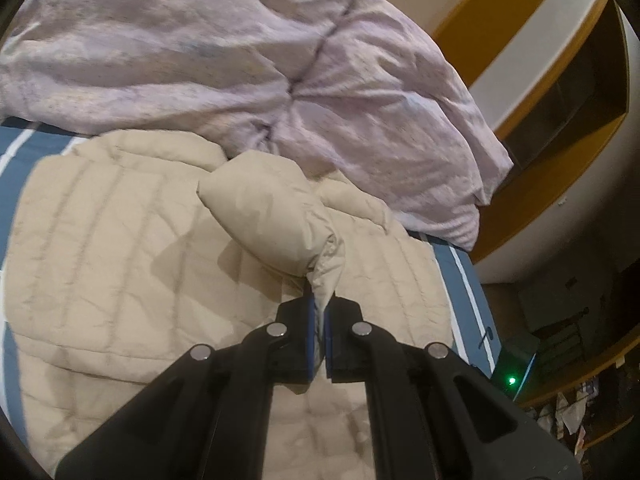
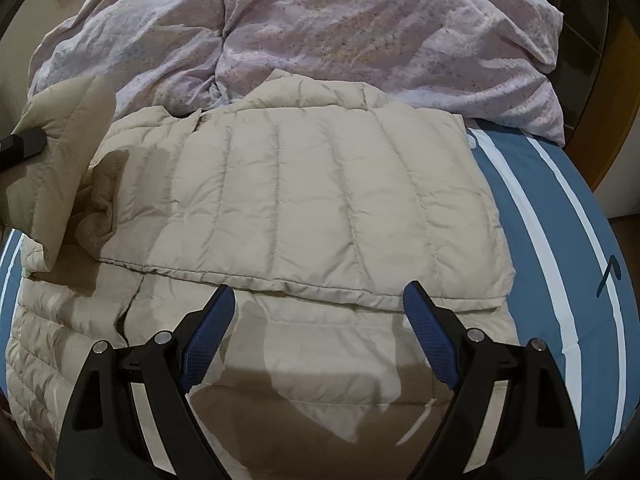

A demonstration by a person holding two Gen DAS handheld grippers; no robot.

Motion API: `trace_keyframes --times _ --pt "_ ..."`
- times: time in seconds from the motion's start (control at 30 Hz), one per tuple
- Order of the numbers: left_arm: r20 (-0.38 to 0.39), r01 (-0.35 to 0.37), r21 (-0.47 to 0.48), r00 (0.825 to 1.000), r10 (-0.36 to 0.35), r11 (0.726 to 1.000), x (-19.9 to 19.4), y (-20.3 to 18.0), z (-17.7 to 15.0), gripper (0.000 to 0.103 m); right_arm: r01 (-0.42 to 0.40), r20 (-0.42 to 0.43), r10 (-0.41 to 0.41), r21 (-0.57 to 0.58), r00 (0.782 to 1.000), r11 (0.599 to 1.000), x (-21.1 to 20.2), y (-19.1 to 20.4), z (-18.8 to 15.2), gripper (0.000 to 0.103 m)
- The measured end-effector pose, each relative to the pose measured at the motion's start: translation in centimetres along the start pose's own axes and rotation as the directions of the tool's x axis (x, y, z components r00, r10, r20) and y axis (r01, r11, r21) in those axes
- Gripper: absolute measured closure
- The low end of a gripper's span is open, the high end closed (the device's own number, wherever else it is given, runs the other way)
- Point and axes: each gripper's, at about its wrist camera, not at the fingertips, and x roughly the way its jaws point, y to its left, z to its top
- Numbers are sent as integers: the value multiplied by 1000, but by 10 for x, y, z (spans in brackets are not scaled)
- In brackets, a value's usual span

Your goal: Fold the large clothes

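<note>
Beige quilted jacket (image 2: 304,200) spread on the blue striped bed (image 2: 560,220), far edge touching the lilac duvet (image 2: 360,28). Bare bed only at right. Left gripper (image 1: 320,312) angled down, clenched on the sleeve (image 1: 280,216). Right gripper (image 2: 320,300) released, jaws wide above the folded hem.

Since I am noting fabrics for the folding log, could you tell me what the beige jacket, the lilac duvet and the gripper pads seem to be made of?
Beige jacket: probably thin, slightly glossy nylon or polyester shell over puffy filling, judging by stitched channels and fine crinkles.
Lilac duvet: likely matte woven cotton or a blend, softly creased, with a faint speckled print.
Right gripper pads: blue, apparently rubber or soft plastic, with a fine grid texture.
</note>
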Motion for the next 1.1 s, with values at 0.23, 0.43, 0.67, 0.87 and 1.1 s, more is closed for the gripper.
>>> trace_keyframes --times 0.23,0.43,0.67,0.87,1.1 --pt "-64 43 -12 997 -43 999 28 -16 -7 99 -11 -2 11 10 1000 1000 3 -3 -1 15" --pt "-110 72 -9 991 -73 997 38 -21 -11 72 -16 6 16 11 1000 1000 -1 -3 -2 16" --pt "-60 -4 54 998 7 999 13 -11 -10 58 -73 59 72 15 996 997 -17 6 3 43" --pt "-35 -113 59 993 115 992 0 21 -12 58 -157 105 158 -18 982 987 -27 33 13 64" --pt "-11 -217 77 976 218 973 -6 50 -17 57 -195 137 204 -77 969 978 -29 68 23 69"
